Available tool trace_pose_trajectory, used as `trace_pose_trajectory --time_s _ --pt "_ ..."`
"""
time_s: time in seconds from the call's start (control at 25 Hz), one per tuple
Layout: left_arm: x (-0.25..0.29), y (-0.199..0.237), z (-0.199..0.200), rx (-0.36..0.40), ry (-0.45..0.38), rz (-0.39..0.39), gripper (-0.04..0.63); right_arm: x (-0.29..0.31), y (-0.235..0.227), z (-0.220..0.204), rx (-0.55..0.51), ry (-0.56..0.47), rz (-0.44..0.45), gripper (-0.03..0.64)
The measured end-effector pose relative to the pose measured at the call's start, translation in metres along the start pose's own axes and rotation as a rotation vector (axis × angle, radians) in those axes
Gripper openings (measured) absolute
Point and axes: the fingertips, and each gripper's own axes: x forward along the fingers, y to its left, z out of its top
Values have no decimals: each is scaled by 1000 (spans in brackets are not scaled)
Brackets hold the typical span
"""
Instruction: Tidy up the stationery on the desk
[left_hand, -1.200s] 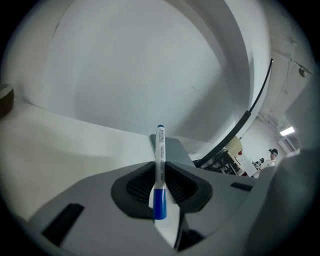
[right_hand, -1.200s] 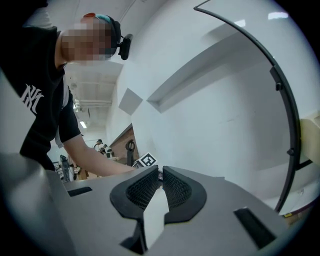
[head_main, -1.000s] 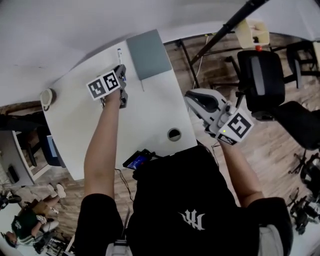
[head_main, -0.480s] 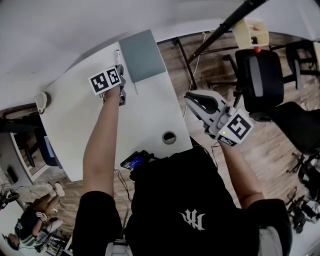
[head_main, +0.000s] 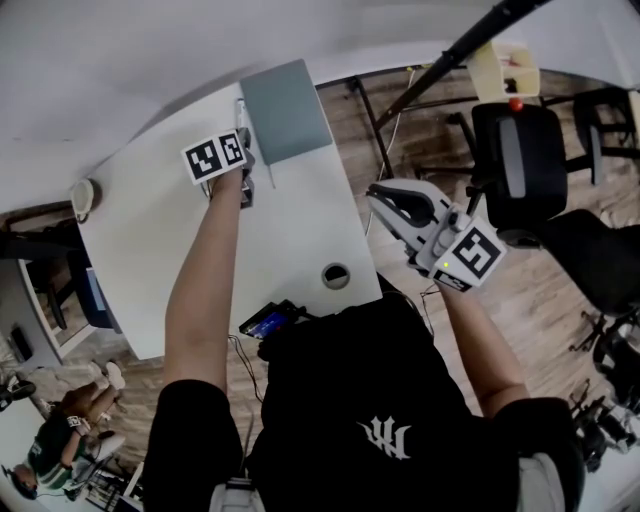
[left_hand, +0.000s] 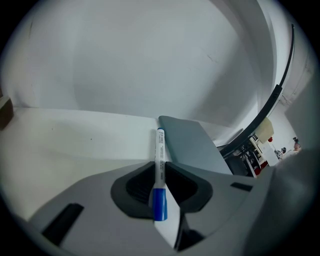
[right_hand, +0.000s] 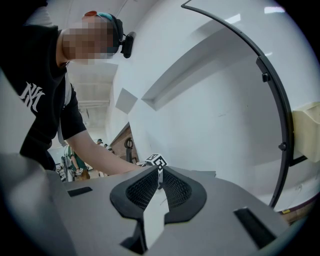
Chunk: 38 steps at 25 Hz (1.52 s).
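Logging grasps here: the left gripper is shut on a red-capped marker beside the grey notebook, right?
No, the cap is blue, as the left gripper view shows: the left gripper is shut on a blue-capped marker beside the grey notebook.

- My head camera is looking steeply down from above my shoulders, taking in the whole white counter (head_main: 150, 250), both my arms and the wooden floor at the right.
- The camera on my left claw (left_hand: 160, 172) is riding low and close behind the jaws, facing along them over the counter toward the wall. It is sharing the pen (left_hand: 160, 165) and the grey notebook (left_hand: 192, 145) with the head view.
- The camera on my right claw (right_hand: 159, 181) is pointing off the counter, sideways toward my own body. It is catching my left arm (right_hand: 100, 155) and the left claw's marker cube (right_hand: 156, 161), which the head view is also showing.
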Motion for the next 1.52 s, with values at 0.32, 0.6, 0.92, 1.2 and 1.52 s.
trace_pose_trajectory --time_s 0.32,0.6,0.92,1.2,1.52 --pt "-1 -8 3 9 -1 -52 138 -7 -3 -1 -1 -2 -7 54" --pt "-23 -5 15 32 -54 -62 140 -8 6 4 -12 -19 -6 54" --pt "-88 -21 47 83 -213 -112 38 -5 32 19 -43 -50 35 54" --pt "-175 -35 54 104 -366 -182 2 0 61 53 -135 -87 127 54" --pt "-328 -47 19 220 -658 -388 2 6 117 70 -178 -126 241 54"
